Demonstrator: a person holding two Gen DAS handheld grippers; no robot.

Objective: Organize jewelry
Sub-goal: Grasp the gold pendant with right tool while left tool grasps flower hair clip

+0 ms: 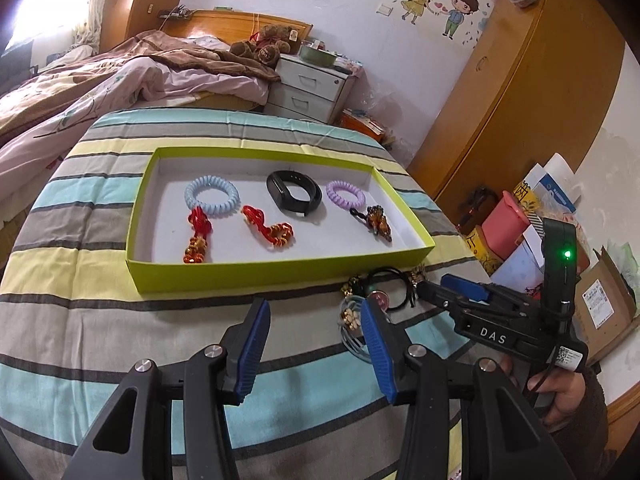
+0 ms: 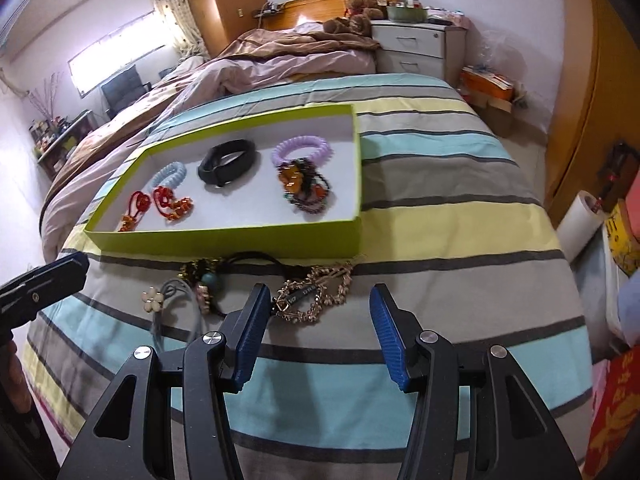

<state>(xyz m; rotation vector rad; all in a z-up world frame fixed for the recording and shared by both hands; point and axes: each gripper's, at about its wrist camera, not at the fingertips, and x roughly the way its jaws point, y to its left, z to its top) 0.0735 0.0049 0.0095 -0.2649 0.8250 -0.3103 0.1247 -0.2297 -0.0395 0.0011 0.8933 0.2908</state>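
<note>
A lime-green box [image 1: 240, 276] with a white floor lies on the striped bedspread. It holds a blue coil hair tie [image 1: 211, 194], a black wristband [image 1: 294, 196], a purple coil hair tie [image 1: 345, 194], two red ornaments [image 1: 268, 232] and an amber clip [image 1: 376, 222]. A loose pile of jewelry [image 1: 372, 292] lies in front of the box. My left gripper [image 1: 316, 312] is open and empty just short of that pile. My right gripper [image 2: 320, 296] is open, with a gold chain [image 2: 316, 292] on the bedspread just ahead of its fingertips, untouched. A flower hair tie [image 2: 154, 300] lies further left.
A rumpled bed [image 1: 120, 80] and a white nightstand [image 1: 308, 88] stand behind. A wooden wardrobe [image 1: 520, 100] is at the right, with boxes and bags [image 1: 520, 232] on the floor below it. A hand [image 1: 568, 396] grips the right tool.
</note>
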